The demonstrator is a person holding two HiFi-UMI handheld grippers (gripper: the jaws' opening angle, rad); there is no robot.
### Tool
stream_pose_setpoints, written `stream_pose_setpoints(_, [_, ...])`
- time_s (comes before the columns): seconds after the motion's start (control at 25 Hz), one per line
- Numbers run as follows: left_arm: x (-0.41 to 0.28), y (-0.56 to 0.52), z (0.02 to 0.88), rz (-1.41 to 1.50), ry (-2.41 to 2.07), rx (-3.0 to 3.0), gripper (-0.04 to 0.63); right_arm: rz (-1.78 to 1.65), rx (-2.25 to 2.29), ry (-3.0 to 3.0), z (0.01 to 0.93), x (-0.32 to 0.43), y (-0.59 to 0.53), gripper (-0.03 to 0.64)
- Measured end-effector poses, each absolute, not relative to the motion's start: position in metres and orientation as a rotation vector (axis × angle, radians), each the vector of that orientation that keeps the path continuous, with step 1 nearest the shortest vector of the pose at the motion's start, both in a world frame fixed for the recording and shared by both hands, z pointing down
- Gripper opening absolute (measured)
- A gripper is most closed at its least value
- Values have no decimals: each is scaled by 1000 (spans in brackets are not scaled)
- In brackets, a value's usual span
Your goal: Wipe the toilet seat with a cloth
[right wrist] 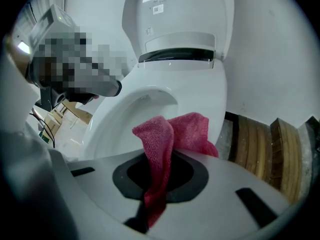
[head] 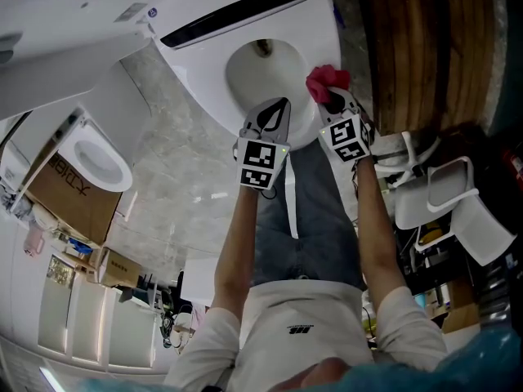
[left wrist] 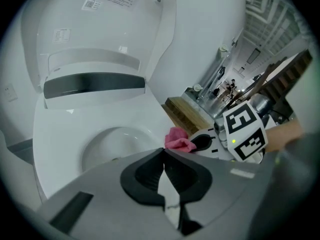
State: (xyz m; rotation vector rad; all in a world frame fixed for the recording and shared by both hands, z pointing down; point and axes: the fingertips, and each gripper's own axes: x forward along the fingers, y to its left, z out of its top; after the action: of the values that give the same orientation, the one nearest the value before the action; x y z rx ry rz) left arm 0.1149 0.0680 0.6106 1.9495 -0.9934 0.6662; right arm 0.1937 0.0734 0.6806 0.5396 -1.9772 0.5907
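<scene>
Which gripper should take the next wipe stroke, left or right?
Right, most likely. The right gripper is shut on the pink cloth, close to the toilet seat. The left gripper is shut with nothing in it.

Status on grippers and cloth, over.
Right gripper shut on pink cloth, at the toilet seat rim, contact unclear. Left gripper shut, empty, alongside. Lid up, nothing blocking.

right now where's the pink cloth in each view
Head view: pink cloth upper centre-right, at the right gripper tip.
Left gripper view: cloth at centre, just above the jaws.
Right gripper view: cloth at centre, clamped between the jaws.
Shared landmark: toilet seat.
</scene>
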Motion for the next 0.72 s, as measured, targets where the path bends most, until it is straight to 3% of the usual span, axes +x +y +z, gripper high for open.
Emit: stream_pose_setpoints(0.72, [114,27,602,608,-1011,1992,11,545,668,-2017,679,177,2,21])
